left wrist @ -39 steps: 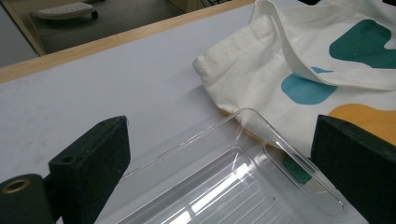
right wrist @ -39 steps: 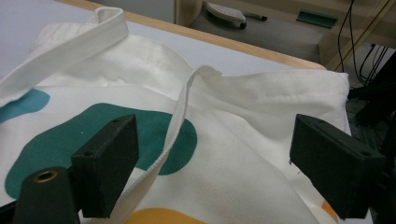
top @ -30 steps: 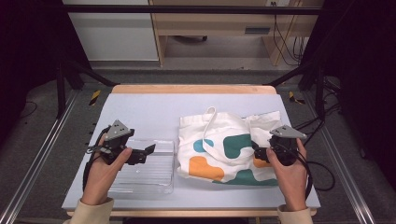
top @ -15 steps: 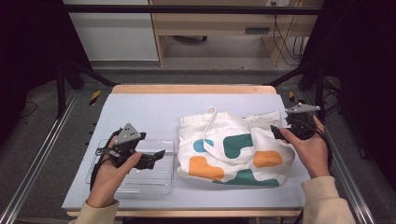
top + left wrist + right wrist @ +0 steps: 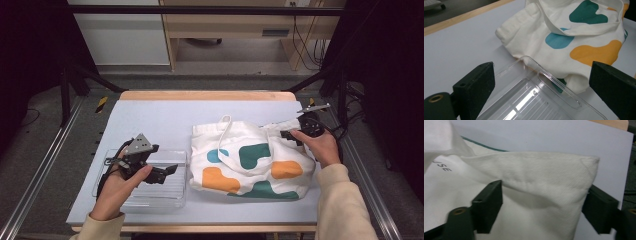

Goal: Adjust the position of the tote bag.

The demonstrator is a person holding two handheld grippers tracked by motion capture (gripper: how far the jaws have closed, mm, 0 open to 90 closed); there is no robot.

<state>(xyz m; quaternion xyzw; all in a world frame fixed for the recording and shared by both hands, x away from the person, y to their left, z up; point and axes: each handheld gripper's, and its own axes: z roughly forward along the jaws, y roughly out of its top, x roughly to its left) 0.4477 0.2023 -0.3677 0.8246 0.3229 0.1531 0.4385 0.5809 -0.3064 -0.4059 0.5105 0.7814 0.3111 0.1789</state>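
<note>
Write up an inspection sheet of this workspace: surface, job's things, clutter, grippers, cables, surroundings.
Surface: pale blue-grey table top with a wooden edge.
Job's things: white cloth tote bag with teal and orange patches; clear ribbed plastic tray beside it, bag edge overlapping a tray corner.
Clutter: nothing seen.
Grippers: left gripper open above the tray; right gripper jaws just closing, bag corner between them, not yet pinched.
Cables: several hang behind the table.
Surroundings: dark frame, wooden furniture behind.

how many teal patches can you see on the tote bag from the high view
3 on the tote bag: a small one at its left, a large one in the middle, one along the near edge. Folds may hide others.
</note>
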